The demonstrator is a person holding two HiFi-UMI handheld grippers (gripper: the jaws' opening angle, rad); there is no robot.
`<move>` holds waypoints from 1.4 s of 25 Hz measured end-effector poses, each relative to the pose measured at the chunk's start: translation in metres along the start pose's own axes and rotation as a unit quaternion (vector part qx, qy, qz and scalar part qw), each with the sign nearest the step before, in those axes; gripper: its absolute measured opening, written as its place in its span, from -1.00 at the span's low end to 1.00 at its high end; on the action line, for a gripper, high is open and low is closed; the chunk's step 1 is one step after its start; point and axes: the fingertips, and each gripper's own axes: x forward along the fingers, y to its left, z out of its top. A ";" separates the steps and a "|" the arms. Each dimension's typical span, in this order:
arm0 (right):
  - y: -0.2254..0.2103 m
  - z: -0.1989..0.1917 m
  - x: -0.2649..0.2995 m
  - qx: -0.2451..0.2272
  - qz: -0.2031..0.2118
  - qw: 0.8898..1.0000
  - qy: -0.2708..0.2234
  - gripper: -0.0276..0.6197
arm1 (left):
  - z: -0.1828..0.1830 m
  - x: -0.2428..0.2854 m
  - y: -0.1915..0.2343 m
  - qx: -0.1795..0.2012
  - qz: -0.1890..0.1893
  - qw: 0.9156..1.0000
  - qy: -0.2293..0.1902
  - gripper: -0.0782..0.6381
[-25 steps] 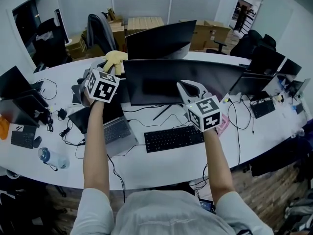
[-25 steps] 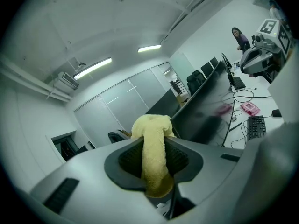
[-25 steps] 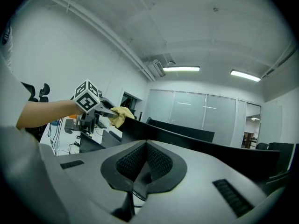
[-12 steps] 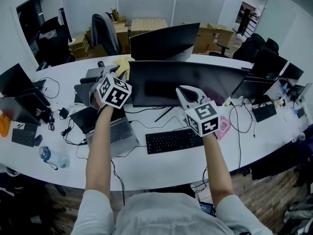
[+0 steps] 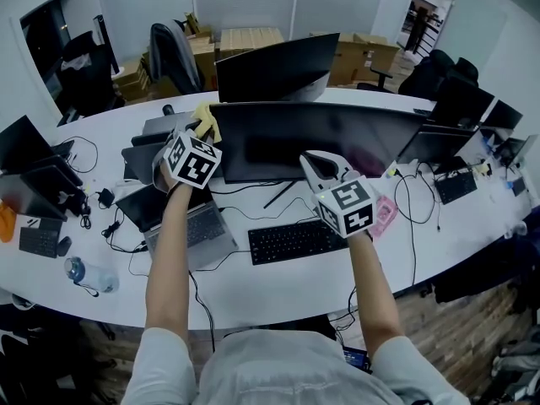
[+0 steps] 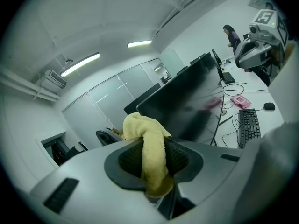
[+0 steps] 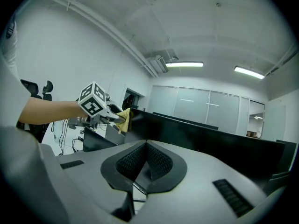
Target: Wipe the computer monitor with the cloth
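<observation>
My left gripper [image 5: 201, 129] pinched the yellow cloth [image 6: 150, 158]; my right gripper [image 5: 316, 163] was closed, empty. Pushing hard could tip the monitor [image 5: 321, 137].

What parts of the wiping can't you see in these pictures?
- Whether the cloth touches the monitor: head view, too small, and the left gripper partly covers it.
- Dust on the monitor: too dark in every view, blurred in the left gripper view.
- The cloth's lower end: left gripper view, sunk between the jaws.
</observation>
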 end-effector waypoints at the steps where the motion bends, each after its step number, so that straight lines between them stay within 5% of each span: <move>1: 0.000 -0.001 0.001 0.001 0.000 1.000 0.001 -0.85 | -0.001 0.001 -0.002 0.003 -0.002 1.000 0.001 -0.46; 25: 0.012 -0.029 0.025 0.015 0.011 0.999 0.029 -0.84 | -0.045 0.028 -0.042 0.004 -0.039 0.998 0.041 -0.46; 35: 0.016 -0.050 0.037 0.026 0.018 0.998 0.048 -0.84 | -0.060 0.036 -0.057 -0.079 -0.054 0.995 0.024 -0.46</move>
